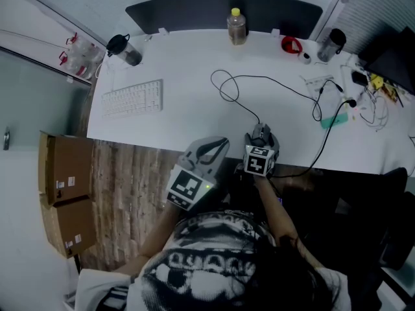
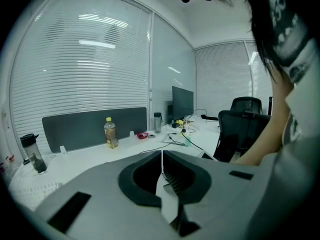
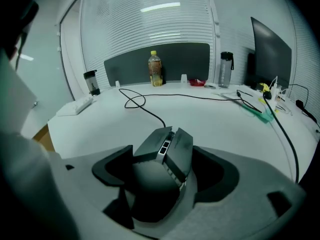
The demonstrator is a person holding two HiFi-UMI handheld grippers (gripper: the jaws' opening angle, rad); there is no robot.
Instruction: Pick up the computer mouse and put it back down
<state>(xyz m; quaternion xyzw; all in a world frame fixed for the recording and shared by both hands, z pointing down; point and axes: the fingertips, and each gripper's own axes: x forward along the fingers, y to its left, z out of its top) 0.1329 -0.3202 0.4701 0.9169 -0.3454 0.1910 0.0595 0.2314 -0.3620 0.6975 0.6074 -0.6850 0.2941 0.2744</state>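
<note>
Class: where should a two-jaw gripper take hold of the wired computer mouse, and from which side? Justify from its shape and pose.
Probably best: grip the computer mouse by its two long flanks at mid-body, coming from its rear, opposite the cable. It lies flat on the table, narrower across than along. The right gripper straddles it this way, jaws open.

An office, it seems: a long white desk [image 1: 188, 112] with keyboard [image 1: 131, 98], monitor [image 3: 270, 49], grey divider panel [image 1: 194, 11], slatted blinds [image 2: 80, 59] and a swivel chair [image 2: 239, 126].
</note>
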